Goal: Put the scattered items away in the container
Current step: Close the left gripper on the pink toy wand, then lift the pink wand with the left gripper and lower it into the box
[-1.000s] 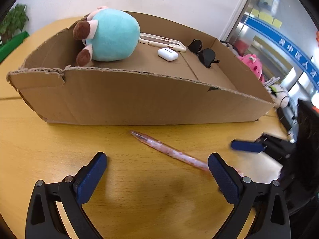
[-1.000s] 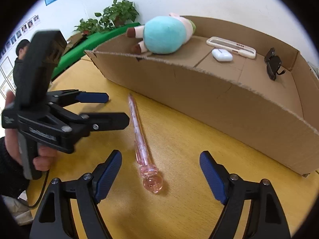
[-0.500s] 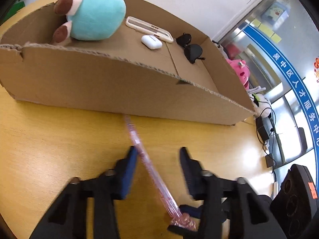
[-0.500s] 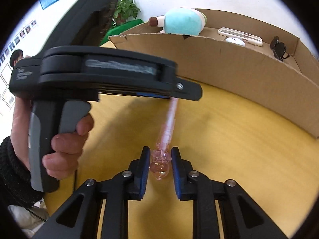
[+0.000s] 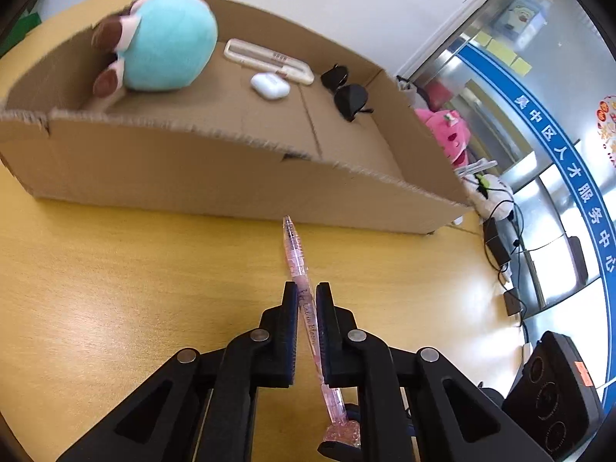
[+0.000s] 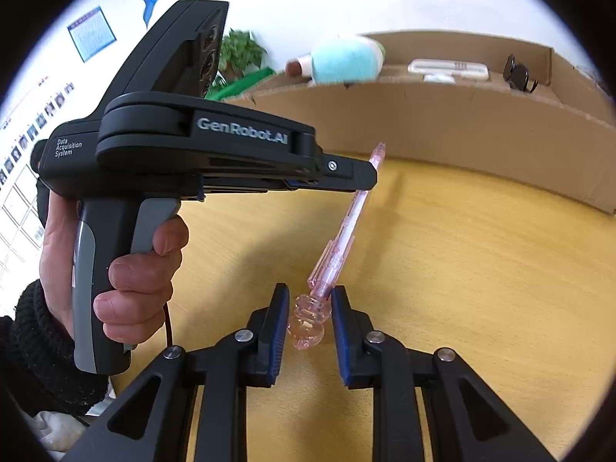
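Note:
A clear pink pen (image 5: 298, 265) is lifted off the yellow table, its tip toward the cardboard box (image 5: 215, 177). My left gripper (image 5: 307, 300) is shut on the pen's barrel; in the right wrist view it (image 6: 362, 177) crosses from the left and grips the pen (image 6: 346, 231) mid-length. My right gripper (image 6: 309, 310) has its jaws a little apart around the pen's round end cap (image 6: 308, 323), which fills most of the gap. The box (image 6: 462, 131) holds a teal plush (image 5: 165, 46), a white case (image 5: 269, 84), a white tray-like item (image 5: 269, 59) and sunglasses (image 5: 346, 92).
The yellow table (image 5: 115, 288) runs in front of the box. Past the table's right edge are a pink toy (image 5: 446, 131), cables and a black device (image 5: 550, 381). A green plant (image 6: 238, 57) stands behind the box in the right wrist view.
The left gripper closed on the pen's barrel and raised it off the table. The right gripper's jaws, shut on the cap half a second ago, have spread slightly.

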`<state>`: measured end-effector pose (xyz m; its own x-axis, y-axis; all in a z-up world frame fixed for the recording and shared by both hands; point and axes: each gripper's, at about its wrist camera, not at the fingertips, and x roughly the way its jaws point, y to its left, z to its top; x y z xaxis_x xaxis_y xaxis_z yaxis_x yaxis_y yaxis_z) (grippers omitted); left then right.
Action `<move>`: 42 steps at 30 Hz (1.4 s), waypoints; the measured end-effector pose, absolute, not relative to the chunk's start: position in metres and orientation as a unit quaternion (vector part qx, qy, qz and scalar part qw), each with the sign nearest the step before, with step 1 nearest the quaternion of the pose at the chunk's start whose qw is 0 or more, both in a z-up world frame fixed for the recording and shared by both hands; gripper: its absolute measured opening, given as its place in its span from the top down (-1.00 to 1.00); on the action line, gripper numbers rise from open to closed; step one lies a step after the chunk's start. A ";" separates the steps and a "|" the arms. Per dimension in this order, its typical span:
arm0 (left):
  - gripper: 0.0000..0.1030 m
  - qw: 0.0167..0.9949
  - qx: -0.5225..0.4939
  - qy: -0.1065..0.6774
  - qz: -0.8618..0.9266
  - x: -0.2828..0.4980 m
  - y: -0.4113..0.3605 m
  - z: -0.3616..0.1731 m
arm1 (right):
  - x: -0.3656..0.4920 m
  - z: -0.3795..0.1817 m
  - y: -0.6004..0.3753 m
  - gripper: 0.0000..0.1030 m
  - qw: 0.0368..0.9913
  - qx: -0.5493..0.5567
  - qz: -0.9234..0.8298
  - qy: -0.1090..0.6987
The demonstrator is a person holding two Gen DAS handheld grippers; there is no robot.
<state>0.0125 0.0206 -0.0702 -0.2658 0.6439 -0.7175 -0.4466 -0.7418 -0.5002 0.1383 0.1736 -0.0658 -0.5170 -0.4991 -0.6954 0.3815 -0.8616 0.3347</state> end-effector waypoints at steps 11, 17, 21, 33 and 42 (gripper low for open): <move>0.87 0.401 -0.403 -0.074 0.819 0.007 0.052 0.041 | 0.134 0.010 0.198 0.63 0.251 0.323 -0.911 -0.053; 0.87 0.425 -0.362 -0.062 0.827 -0.012 0.077 0.098 | 0.115 0.058 0.217 0.63 0.241 0.275 -0.930 -0.032; 0.87 0.428 -0.348 -0.046 0.833 -0.028 0.095 0.123 | 0.088 0.080 0.232 0.63 0.240 0.261 -0.934 -0.030; 0.87 0.432 -0.390 -0.038 0.812 -0.093 0.137 0.113 | 0.016 0.080 0.256 0.64 0.238 0.303 -0.922 -0.040; 0.88 0.423 -0.445 -0.051 0.788 -0.136 0.166 0.069 | -0.022 0.049 0.268 0.64 0.240 0.355 -0.901 -0.074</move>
